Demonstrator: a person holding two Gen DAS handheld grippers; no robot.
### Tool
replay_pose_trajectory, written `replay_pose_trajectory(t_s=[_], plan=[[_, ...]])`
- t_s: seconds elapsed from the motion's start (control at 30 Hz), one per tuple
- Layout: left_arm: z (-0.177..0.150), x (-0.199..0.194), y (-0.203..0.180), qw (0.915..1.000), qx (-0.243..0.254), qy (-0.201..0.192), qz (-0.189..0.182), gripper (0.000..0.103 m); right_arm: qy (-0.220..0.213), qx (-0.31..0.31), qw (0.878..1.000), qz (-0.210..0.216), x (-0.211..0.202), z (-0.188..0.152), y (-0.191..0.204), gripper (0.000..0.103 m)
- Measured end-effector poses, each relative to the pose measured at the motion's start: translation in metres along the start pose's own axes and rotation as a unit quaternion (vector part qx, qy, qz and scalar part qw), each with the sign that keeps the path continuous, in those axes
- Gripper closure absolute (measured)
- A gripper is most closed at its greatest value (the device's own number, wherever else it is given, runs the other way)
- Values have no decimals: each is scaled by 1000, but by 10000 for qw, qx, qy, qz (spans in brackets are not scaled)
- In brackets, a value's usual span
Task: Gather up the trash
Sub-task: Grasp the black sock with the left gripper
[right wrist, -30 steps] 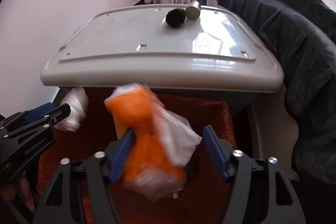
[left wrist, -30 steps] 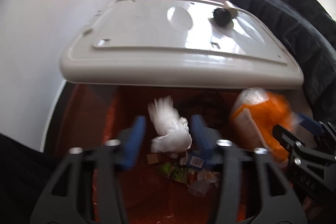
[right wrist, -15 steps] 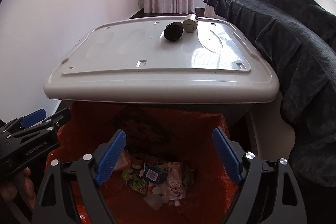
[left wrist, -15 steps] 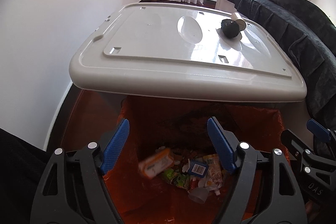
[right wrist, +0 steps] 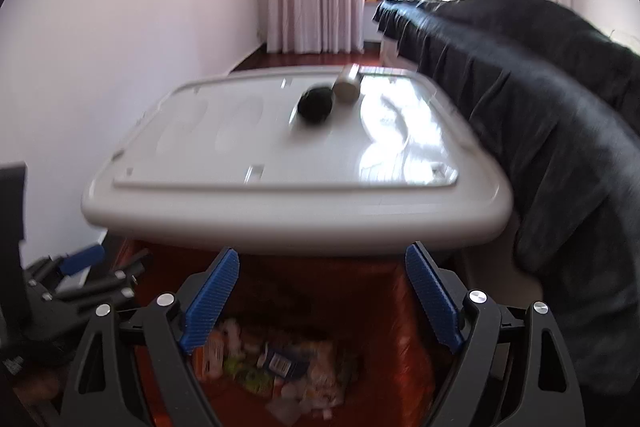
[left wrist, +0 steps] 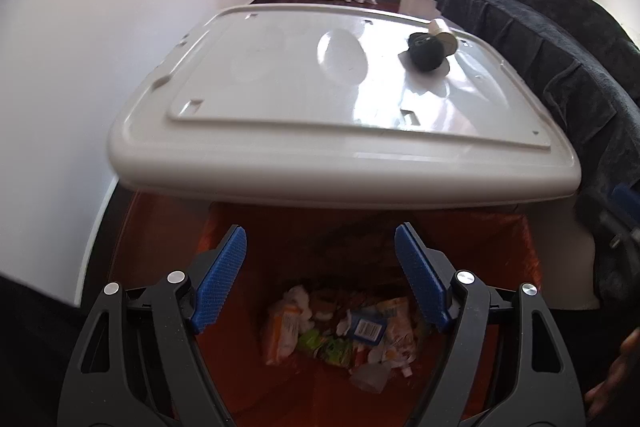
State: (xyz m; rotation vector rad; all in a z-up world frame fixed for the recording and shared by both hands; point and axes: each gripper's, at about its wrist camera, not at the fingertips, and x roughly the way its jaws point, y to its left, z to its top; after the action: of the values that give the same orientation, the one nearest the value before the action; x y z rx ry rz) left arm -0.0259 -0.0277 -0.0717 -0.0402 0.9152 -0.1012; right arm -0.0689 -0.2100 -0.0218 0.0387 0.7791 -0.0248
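Note:
A bin lined with an orange bag (left wrist: 512,259) stands below both grippers. At its bottom lies a pile of trash (left wrist: 340,331): wrappers, white tissue and an orange packet (left wrist: 280,327). The pile also shows in the right wrist view (right wrist: 272,363). My left gripper (left wrist: 320,275) is open and empty above the bin. My right gripper (right wrist: 322,299) is open and empty above it too. The right gripper shows at the right edge of the left wrist view (left wrist: 620,223); the left gripper shows at the left of the right wrist view (right wrist: 80,275).
A grey-white plastic lid (left wrist: 344,131) covers the far part of the bin. A black ball-shaped thing (left wrist: 426,53) and a beige cylinder (left wrist: 442,33) rest on it. A dark blanket (left wrist: 560,39) hangs at the right. A white wall (left wrist: 80,67) stands at the left.
One second ago the left gripper held white tissue and the right an orange bag. Both opened, the items dropped into the bin, and both grippers have risen and pulled back.

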Motion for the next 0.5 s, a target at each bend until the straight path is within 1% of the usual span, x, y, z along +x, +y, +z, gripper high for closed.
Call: replay_pose_trajectory(t_s=[0.07,0.17,0.3,0.33,0.4,0.43,0.5], plan=[[11,5,-8,9999,76,-45,-52,28,-162,2,9999,-35,-4,15,-5,17],[34,15,-26,9996,151,-173,-152,28,-503,-116,9984,-230,-11,40,-10,15],[72,41,-56,9989,298,-209,-304,28,-838,-45,9958,-370,-15,71,-23,13],[79,47,-62,9987,325,-220,-337,27,-899,-31,9951,-418,-16,76,-26,11],[99,62,-78,9981,403,-229,-417,25,-1043,-19,9930,-555,-16,86,-34,9],[108,68,-85,9978,419,-270,-443,21,-1093,-12,9922,-599,-16,89,-38,7],[129,83,-100,9968,487,-368,-517,19,-1184,38,9909,-644,-16,94,-46,6]])
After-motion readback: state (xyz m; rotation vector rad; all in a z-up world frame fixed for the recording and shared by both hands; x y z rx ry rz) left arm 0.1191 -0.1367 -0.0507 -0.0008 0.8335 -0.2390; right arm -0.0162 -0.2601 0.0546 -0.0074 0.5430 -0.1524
